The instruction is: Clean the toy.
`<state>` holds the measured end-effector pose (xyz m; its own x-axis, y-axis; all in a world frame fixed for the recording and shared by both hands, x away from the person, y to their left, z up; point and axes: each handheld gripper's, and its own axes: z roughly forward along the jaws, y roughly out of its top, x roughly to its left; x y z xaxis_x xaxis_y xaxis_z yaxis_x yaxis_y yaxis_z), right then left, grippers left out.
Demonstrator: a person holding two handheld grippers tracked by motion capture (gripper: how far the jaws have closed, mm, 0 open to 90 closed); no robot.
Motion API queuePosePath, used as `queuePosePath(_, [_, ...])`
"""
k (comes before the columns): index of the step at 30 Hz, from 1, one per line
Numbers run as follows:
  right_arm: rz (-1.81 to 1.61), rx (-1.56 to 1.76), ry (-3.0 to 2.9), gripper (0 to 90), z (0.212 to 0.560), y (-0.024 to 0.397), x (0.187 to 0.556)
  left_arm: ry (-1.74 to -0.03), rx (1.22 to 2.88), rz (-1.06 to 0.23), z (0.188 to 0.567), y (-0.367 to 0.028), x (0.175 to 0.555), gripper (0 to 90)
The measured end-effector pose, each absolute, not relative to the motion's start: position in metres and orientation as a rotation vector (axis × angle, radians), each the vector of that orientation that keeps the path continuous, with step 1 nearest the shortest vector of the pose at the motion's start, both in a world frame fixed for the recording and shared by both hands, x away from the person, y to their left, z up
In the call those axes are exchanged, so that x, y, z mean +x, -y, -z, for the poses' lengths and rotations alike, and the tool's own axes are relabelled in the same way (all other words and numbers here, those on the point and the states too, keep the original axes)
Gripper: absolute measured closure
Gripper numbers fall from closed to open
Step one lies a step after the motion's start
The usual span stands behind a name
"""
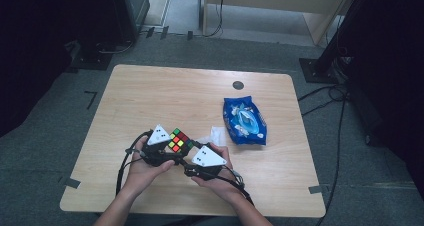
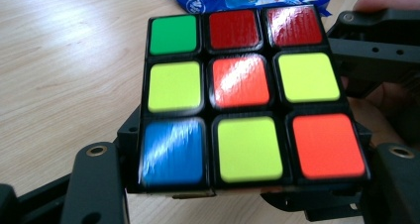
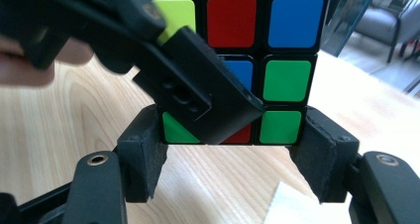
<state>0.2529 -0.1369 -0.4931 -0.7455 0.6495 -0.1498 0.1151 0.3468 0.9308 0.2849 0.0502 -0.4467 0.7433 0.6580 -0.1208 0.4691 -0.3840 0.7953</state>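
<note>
A scrambled Rubik's cube (image 1: 180, 140) is held just above the wooden table (image 1: 150, 96), near its front middle. My left gripper (image 1: 173, 150) comes at it from the left and my right gripper (image 1: 190, 150) from the right. In the left gripper view the cube (image 2: 242, 95) shows a green, red, yellow, orange and blue face, and my left gripper (image 2: 242, 187) is shut on its lower edge. In the right gripper view my right gripper (image 3: 233, 154) has its pads against both sides of the cube's (image 3: 285, 45) bottom row. The left gripper's black jaw lies slanted across that face.
A blue pack of wipes (image 1: 244, 121) lies to the right of the cube, with a white sheet (image 1: 216, 135) beside it. A round grommet (image 1: 238, 85) sits near the table's far edge. Cables trail from both grippers toward the front edge.
</note>
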Motion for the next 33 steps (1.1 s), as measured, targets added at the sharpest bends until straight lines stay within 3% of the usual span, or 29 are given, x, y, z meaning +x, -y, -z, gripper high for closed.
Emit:
queuePosePath(5, [-1.312,0.561,-2.112,34.7,0.492,0.135,0.250,-0.848,2.040,-0.250,0.447,-0.052,0.285,32.6])
queuePosePath(11, [-1.294,0.675,-2.126,30.0,0.498,0.137,0.256,-0.871,1.984,-0.277,0.443,-0.060,0.286,33.6])
queuePosePath(13, [-1.259,0.767,-2.120,37.8,0.503,0.142,0.262,-0.871,1.962,-0.276,0.441,-0.064,0.287,33.6])
queuePosePath(17, [-1.416,1.050,-2.118,72.2,0.500,0.160,0.274,-0.855,1.942,-0.279,0.440,-0.065,0.286,33.6])
queuePosePath(18, [-1.492,1.088,-2.139,76.0,0.498,0.164,0.276,-0.848,1.945,-0.280,0.440,-0.065,0.285,33.6])
queuePosePath(26, [-1.733,1.220,-2.095,89.9,0.487,0.169,0.273,-0.808,1.967,-0.290,0.441,-0.057,0.281,33.6])
queuePosePath(33, [-1.854,1.257,-2.051,90.0,0.481,0.184,0.276,-0.786,2.011,-0.278,0.446,-0.053,0.281,33.6])
